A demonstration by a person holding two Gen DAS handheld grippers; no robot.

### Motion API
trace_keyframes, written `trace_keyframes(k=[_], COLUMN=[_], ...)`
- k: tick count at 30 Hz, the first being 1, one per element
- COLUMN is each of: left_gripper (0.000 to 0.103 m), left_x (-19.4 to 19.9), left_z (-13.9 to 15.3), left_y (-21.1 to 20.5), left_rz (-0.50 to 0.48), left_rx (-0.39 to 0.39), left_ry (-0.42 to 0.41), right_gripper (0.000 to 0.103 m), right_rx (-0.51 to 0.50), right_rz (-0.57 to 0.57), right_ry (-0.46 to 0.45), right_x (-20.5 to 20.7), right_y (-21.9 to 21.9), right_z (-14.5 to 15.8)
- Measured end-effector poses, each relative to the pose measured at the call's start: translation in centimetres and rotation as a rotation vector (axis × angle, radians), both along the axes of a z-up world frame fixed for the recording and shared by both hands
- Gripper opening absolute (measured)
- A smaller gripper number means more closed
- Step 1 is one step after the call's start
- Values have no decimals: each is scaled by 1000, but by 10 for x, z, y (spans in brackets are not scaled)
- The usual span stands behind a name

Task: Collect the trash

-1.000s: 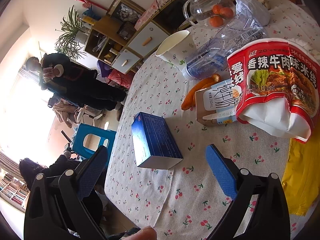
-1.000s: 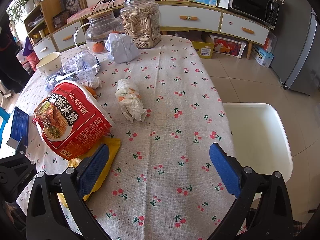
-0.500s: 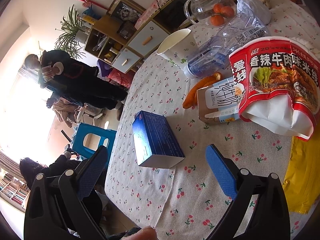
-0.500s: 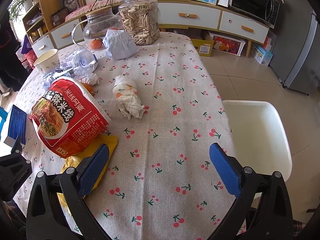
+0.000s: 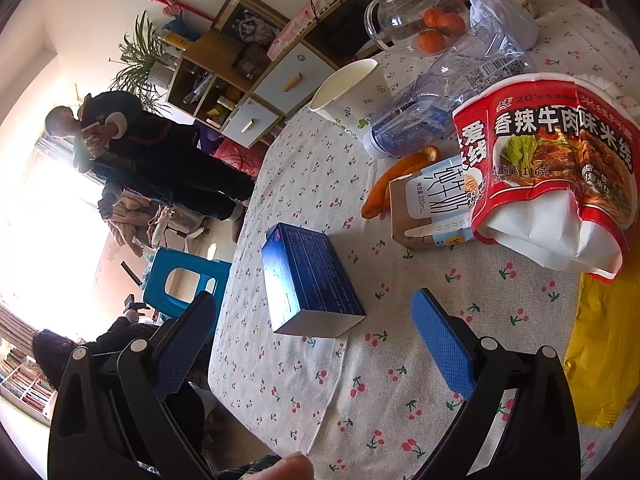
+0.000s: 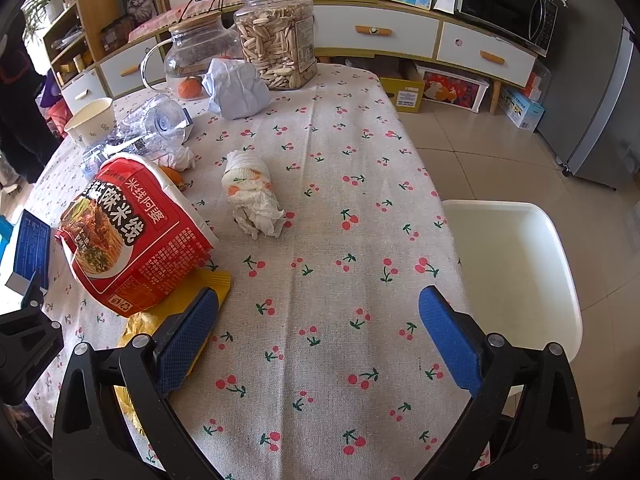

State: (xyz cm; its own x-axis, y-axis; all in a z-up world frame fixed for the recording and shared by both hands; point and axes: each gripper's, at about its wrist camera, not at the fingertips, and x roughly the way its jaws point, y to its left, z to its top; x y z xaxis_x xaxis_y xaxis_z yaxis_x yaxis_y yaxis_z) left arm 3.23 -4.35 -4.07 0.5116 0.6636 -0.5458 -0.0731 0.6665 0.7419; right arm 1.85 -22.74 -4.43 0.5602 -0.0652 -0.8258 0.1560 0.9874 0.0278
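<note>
Blue box (image 5: 308,276) near table (image 5: 320,380) edge, left tongs (image 5: 314,344) agape.

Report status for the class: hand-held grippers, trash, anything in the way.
Left hand-held gripper open, empty, facing blue box. Right hand-held gripper open, empty, facing crumpled tissue. Red noodle cup on its side, untouched. Nothing blocking.

Both the left gripper (image 5: 312,344) and right gripper (image 6: 320,344) have black frames (silver screws) and blue textured pads (image 6: 448,340).
</note>
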Motion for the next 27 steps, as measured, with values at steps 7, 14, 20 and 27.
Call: trace_keyframes(k=[7,14,20,27], left_gripper=[95,95,95,95], left_x=[0,-1,-3,-4], left_z=[0,1,4,5], left_y=[2,4,10,12], left_rz=[3,5,10,8], left_rx=[0,-2,-7,-17], left_ry=[1,0,-6,-3], right_gripper=[96,96,96,96], right_rx=[4,1,0,8], right_rz=[22,17,29,57], right_ry=[2,1,-7,-28], right_x=[0,1,2,4], right_y=[5,5,9,19], right_z=[0,0,1,6])
